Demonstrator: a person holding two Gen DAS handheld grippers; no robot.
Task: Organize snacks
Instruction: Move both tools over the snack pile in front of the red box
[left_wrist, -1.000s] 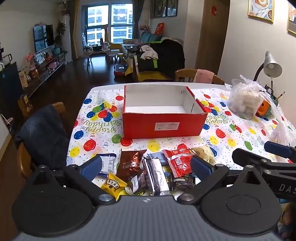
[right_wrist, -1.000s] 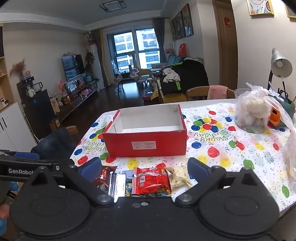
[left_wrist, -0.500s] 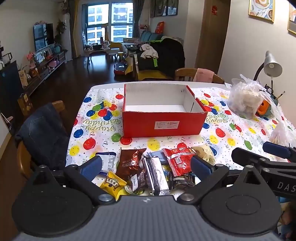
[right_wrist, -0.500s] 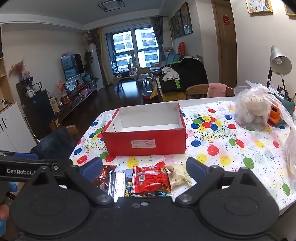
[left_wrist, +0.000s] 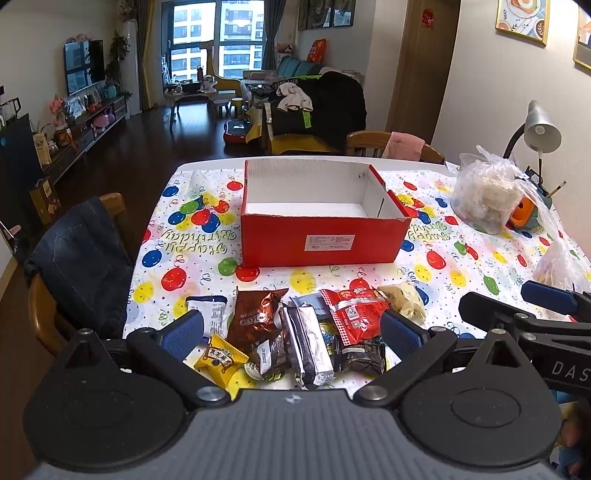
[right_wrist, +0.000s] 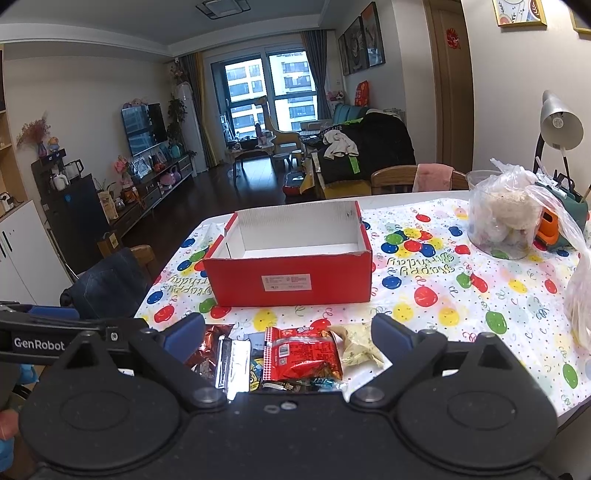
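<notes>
Both wrist views face the red box (left_wrist: 325, 236) across the table

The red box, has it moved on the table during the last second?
No. The red box sits over the same balloon prints of the tablecloth; only the cameras shifted slightly.

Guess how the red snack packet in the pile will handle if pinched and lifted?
The red snack packet looks like a puffy, crinkled film pouch, so probably light and squashy rather than stiff. Its glossy wrapper may slip between the fingers. It overlaps neighbouring packets, so lifting it could drag or shift the silver packet beside it.
</notes>
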